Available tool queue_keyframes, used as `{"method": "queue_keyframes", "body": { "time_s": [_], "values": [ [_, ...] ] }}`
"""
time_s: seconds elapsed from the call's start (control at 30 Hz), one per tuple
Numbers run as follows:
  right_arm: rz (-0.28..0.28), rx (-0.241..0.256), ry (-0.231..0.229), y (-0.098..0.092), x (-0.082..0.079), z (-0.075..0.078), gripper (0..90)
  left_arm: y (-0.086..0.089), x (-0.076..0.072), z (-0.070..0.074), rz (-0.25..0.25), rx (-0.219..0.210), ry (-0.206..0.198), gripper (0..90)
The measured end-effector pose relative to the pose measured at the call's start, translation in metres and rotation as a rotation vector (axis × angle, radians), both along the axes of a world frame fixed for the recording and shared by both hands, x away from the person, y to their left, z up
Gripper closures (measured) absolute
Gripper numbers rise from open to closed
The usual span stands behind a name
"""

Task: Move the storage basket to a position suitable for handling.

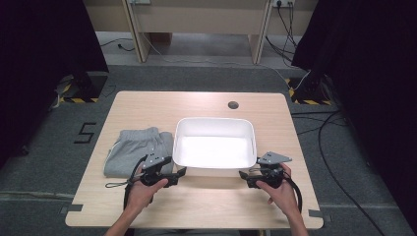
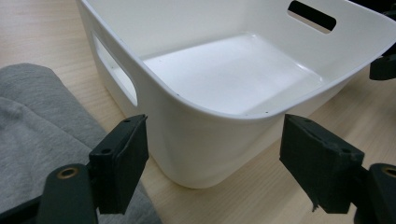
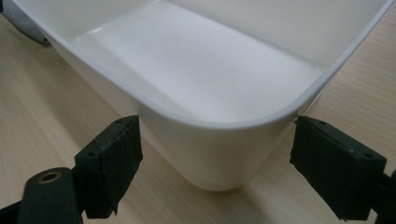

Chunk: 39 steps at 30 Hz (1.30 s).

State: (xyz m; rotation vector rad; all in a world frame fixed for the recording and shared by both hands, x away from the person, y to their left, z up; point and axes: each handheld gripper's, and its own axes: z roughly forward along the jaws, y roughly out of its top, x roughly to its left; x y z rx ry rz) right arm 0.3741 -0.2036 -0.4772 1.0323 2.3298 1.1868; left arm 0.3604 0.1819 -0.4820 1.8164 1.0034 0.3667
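Left tongs (image 1: 181, 173) and right tongs (image 1: 243, 175) held low at lower centre, jaws spread wide, each aimed at a near corner of the glossy white rounded plastic tub (image 1: 215, 122). Tub mid-frame on the pale wood-grain bench (image 1: 147, 105); folded soft grey fabric garment (image 1: 132, 150) just left of it.

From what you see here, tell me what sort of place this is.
Probably a lab or recording room: a bare wooden table on grey carpet, black curtains at both sides, and loose cables across the floor.

Lighting's bright and comes from overhead. The white bin (image 1: 214, 142) floor between the two claws is blown out with glare. Both gripper views are soft: jaws up close look blurry, and the bin casts a faint shadow just ahead of them.
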Motion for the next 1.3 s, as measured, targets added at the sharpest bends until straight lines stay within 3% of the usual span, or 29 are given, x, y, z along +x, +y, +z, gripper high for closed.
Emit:
{"method": "queue_keyframes", "body": {
  "time_s": [0.17, 0.5, 0.97, 1.13, 1.3],
  "values": [
    [0.002, 0.031, 0.004, 0.002, 0.01, -0.003, 19.8, 0.002, 0.007, 0.0, 0.03, 0.011, -0.005, 23.8],
    [-0.008, 0.003, -0.012, 0.011, 0.021, -0.001, 19.8, 0.005, 0.016, -0.002, 0.072, 0.003, -0.008, 25.1],
    [-0.015, 0.012, -0.01, 0.013, 0.026, -0.003, 20.2, 0.002, 0.022, -0.005, 0.071, 0.003, -0.004, 24.8],
    [-0.027, 0.012, -0.006, 0.013, 0.027, -0.005, 22.4, 0.007, 0.018, -0.004, 0.067, 0.019, -0.011, 24.6],
    [-0.02, -0.033, -0.007, 0.015, 0.018, -0.006, 21.8, 0.024, 0.009, -0.002, 0.08, 0.017, -0.013, 23.8]
  ]
}}
